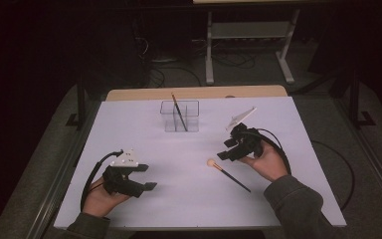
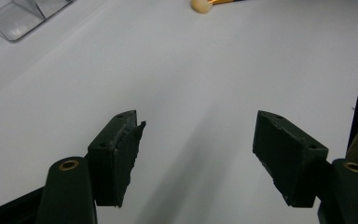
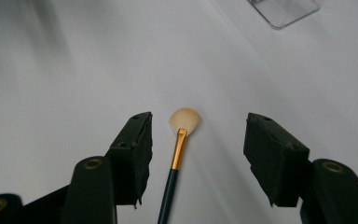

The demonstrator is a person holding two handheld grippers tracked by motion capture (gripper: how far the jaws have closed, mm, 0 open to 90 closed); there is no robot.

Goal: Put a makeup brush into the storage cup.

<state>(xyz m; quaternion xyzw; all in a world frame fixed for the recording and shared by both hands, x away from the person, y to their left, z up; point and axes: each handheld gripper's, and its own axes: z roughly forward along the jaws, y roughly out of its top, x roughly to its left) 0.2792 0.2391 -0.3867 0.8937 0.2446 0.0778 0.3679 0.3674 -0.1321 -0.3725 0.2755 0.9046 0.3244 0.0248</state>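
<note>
Keep right gripper (image 3: 198, 144) wide, lower jaws astride brush (image 3: 179, 154) lying between them, close on gold band, leaving left gripper (image 2: 198, 154) wide, empty.

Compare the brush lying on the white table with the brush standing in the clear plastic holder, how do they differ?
The black-handled brush with gold ferrule and pale bristles lies flat on the white table; the thin dark brush leans upright in the clear plastic holder. The lying brush sits near the right gripper, the standing one farther back. Both are slender and untouched.

Cables (image 1: 155, 74), perhaps; shelf stand (image 1: 209, 50) behind.
</note>
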